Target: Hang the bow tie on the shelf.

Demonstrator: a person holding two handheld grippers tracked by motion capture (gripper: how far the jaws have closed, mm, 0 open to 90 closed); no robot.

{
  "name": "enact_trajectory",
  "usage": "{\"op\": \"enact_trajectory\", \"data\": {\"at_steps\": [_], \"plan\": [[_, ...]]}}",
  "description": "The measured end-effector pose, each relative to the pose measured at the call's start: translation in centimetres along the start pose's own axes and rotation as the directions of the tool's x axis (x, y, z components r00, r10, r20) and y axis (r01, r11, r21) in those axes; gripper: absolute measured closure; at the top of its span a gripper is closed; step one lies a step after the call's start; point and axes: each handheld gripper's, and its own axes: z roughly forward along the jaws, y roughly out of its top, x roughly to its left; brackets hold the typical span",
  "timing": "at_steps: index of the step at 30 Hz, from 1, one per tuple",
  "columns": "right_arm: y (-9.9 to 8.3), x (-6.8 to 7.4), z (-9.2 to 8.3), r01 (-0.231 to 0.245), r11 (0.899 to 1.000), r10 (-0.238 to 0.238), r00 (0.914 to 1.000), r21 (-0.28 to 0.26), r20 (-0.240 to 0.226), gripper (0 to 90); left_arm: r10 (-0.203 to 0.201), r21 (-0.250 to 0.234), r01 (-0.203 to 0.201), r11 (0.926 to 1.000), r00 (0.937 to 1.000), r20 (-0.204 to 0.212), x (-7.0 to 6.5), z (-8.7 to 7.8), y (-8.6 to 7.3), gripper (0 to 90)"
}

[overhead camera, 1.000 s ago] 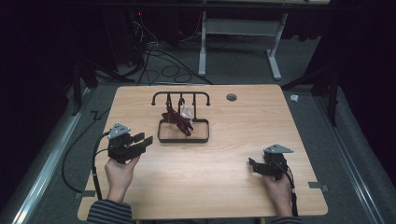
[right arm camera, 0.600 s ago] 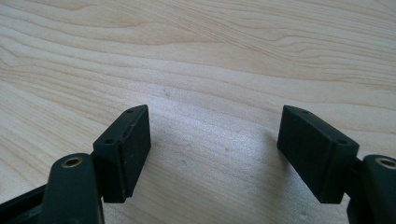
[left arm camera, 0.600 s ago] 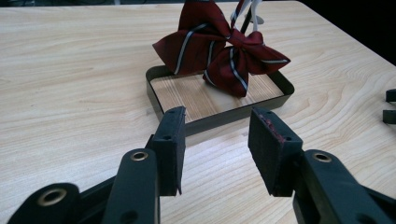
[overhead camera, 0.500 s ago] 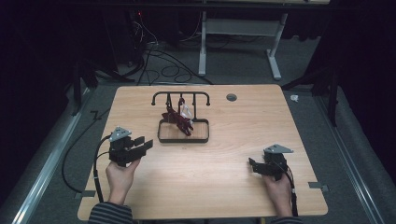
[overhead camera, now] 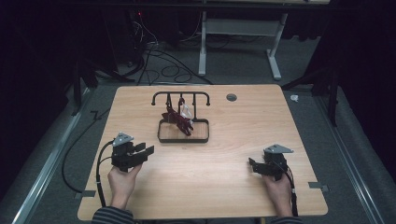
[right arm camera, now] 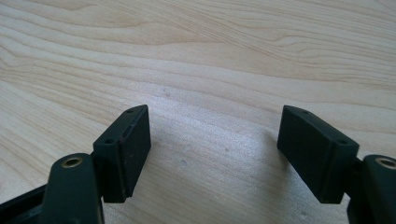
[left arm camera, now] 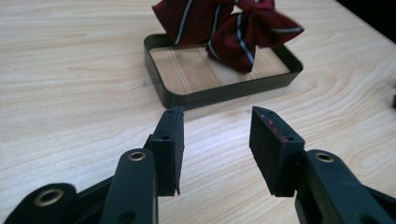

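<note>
Left gripper (overhead camera: 142,152) has sunk toward the table (overhead camera: 233,191) since a second ago, low at the near-left edge now. Its jaws stand apart with nothing between them, aimed at the rack. Right gripper (overhead camera: 256,166) has kept its place at the near right, jaws wide and empty over bare wood.

The dark red striped bow ties (left arm camera: 233,23) hang on the black rack (overhead camera: 181,99), over its tray (left arm camera: 196,95) at mid-table — well apart from both grippers.

Judgement: the left hand is settling to rest, not reaching; the ties look done with (or not yet started).

No brand, label or writing can be read anywhere.
</note>
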Motion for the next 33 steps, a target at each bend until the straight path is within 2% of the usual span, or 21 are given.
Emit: {"op": "enact_trajectory", "data": {"at_steps": [11,22,30,33], "plan": [[0.0,0.0,0.0,0.001,1.0,-0.001,1.0,0.0,0.0,26.9,-0.012,0.029,0.013,0.9995,0.9999,-0.011,0.1,1.0,-1.2,54.8],[0.0,0.0,0.0,0.001,1.0,-0.001,1.0,0.0,0.0,26.9,0.008,0.067,-0.004,0.9978,0.9979,-0.064,0.3,2.8,-2.5,51.8],[0.0,0.0,0.0,0.001,1.0,-0.001,1.0,0.0,0.0,26.9,0.038,0.089,-0.028,0.9957,0.992,-0.12,0.5,4.3,-3.4,48.9],[0.0,0.0,0.0,0.001,1.0,-0.001,1.0,0.0,0.0,26.9,0.034,0.097,-0.021,0.995,0.9901,-0.136,0.7,4.8,-3.9,47.4]]}}
